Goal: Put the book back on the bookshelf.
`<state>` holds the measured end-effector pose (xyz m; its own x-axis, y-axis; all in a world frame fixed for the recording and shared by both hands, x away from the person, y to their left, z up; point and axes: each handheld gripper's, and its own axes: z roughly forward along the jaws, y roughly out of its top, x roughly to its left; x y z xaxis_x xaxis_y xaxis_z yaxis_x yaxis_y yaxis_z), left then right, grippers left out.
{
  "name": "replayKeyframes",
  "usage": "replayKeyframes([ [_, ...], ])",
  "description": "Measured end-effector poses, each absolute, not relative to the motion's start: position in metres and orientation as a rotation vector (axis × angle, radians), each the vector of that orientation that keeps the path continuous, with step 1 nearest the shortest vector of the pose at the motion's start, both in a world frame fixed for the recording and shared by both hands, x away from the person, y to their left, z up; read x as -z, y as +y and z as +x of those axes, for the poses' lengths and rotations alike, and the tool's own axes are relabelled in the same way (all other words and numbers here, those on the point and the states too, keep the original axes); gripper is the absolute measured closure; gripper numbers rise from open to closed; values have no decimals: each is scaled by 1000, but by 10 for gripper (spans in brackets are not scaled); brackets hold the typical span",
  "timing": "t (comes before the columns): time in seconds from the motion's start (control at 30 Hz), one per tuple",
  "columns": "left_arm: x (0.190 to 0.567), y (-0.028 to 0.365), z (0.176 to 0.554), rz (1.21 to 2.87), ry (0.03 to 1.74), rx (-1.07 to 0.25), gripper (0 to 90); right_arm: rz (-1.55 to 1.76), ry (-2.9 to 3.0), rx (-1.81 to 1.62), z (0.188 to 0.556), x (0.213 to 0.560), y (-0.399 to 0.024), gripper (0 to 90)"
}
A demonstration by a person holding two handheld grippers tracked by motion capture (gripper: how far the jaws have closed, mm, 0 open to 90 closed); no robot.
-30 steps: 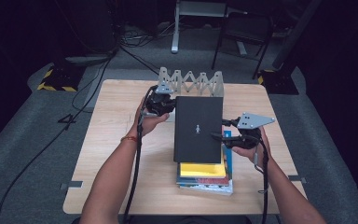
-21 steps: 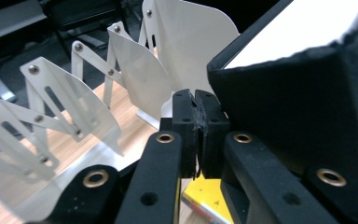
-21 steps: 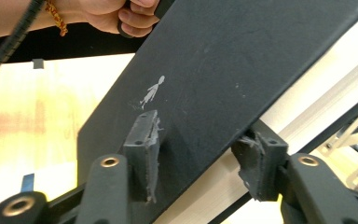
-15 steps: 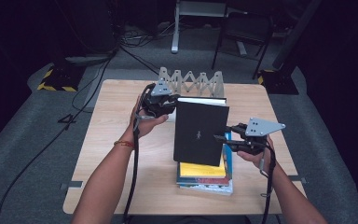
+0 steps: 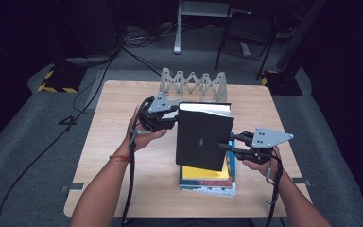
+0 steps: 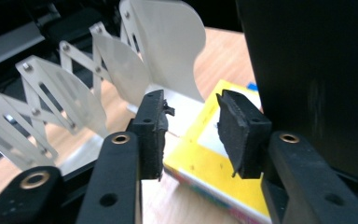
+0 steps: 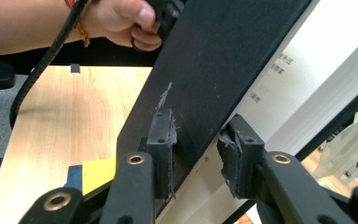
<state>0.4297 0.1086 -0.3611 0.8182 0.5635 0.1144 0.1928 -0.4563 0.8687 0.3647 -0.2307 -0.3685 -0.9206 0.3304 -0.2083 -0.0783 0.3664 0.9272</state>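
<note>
At the middle of the surface [image 5: 123, 142], one black hardcover book [image 5: 203, 137] is lifted and tilted, its white page edge facing far, above a small stack of books [image 5: 208, 177] with a yellow cover on top. The right hand-held gripper [image 5: 227, 147] is closed on the black book's right edge, one jaw on the cover and the other against the pages. The left hand-held gripper [image 5: 172, 120] sits at the book's far left corner; in the left gripper view its jaws stand partly open with nothing between the pads, the black cover just beside one jaw. One white accordion-style book rack [image 5: 194, 85] stands at the far edge. The surface is light wood on grey carpet, with black cables [image 5: 99, 80] and chair legs [image 5: 241, 52] in the dark room beyond.
</note>
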Motion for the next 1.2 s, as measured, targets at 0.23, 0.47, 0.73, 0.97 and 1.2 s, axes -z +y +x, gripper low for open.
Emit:
replayKeyframes([
  [0.23, 386, 116, 410, 2120, 539, -501, 530, 182, 2270, -1577, 361, 370, -232, 682],
  [0.47, 404, 121, 396, 2156, 555, -440, 452, 165, 2270, -1567, 360, 370, -232, 688],
  [0.73, 432, 130, 380, 2200, 551, -298, 294, 163, 2268, -1559, 355, 371, -232, 695],
  [0.97, 440, 128, 374, 2209, 562, -287, 219, 161, 2274, -1544, 350, 373, -232, 707],
  [1.2, 437, 122, 363, 2198, 468, -247, 240, 134, 2279, -1534, 345, 373, -231, 722],
])
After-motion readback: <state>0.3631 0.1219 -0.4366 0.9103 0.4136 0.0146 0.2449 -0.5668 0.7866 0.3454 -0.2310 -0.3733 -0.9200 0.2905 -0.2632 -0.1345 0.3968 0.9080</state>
